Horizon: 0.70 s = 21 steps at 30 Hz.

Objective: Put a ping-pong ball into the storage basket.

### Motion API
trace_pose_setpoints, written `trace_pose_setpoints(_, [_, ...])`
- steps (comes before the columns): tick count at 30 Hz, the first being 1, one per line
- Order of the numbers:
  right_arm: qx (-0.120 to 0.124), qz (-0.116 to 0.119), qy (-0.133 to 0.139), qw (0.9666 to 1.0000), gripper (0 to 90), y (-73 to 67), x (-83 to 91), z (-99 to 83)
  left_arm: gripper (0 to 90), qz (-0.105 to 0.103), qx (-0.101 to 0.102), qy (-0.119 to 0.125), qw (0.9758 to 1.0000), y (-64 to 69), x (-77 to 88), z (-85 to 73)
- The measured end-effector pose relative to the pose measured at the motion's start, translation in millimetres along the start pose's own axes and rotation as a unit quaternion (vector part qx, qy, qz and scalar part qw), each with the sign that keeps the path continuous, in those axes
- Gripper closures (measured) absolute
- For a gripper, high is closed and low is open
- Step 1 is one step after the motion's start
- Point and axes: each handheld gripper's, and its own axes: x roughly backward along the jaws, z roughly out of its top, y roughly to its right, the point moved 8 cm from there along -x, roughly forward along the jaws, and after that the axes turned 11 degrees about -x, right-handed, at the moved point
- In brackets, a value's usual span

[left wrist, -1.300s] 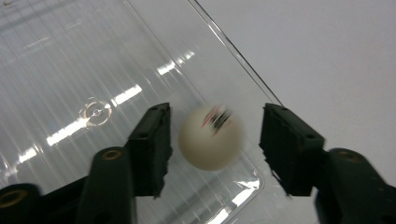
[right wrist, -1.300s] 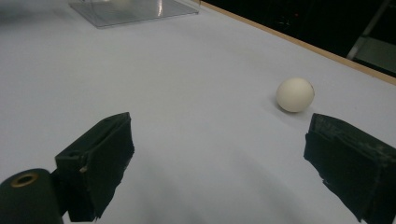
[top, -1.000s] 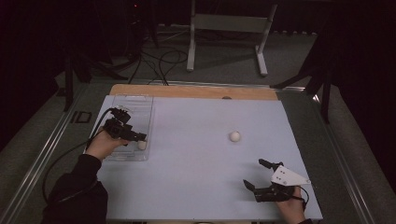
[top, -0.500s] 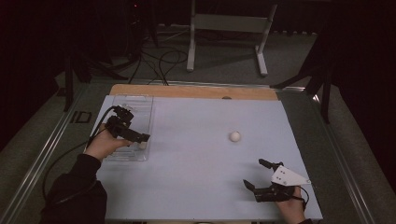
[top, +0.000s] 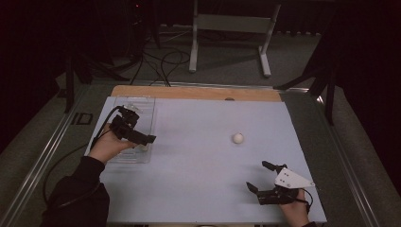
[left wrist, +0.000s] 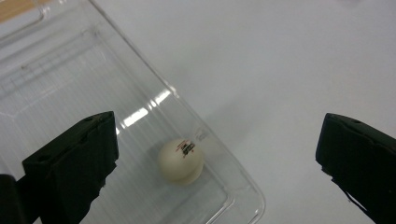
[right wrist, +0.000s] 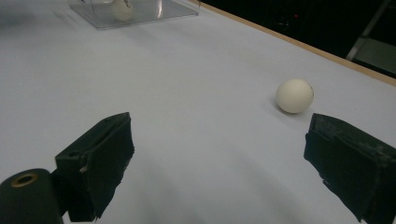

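A white ball with a small printed mark (left wrist: 180, 160) rests in the near corner of a clear plastic tray (left wrist: 70, 74). My left gripper (left wrist: 217, 140) hovers over it, open. Its jaws have just been opening, and the ball lies below the gap, touched by neither pad. From above, the left gripper (top: 142, 137) hangs over the tray (top: 137, 106) at the table's left. A second white ball (top: 237, 138) lies loose on the pale mat. My right gripper (top: 257, 175) is open near the front right, pointing toward that ball (right wrist: 294, 95), with nothing between its jaws.
A wooden strip (top: 198, 92) edges the far side of the pale mat (top: 198, 179). In the right gripper view the tray (right wrist: 154, 11) with its ball (right wrist: 122, 9) sits far off. Cables and a metal stand (top: 231, 23) are on the floor beyond the table.
My left gripper has lifted a little above the tray, and the ball stays in the tray. The right hand and the loose ball have not moved.
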Motion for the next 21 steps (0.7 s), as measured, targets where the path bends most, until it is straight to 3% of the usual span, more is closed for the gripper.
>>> trace_pose_setpoints(21, [-0.002,0.002,-0.001,1.0,8.1,0.0,-0.8,-0.4,0.4,-0.011,-0.034,0.029,0.999,24.1,4.7,27.6])
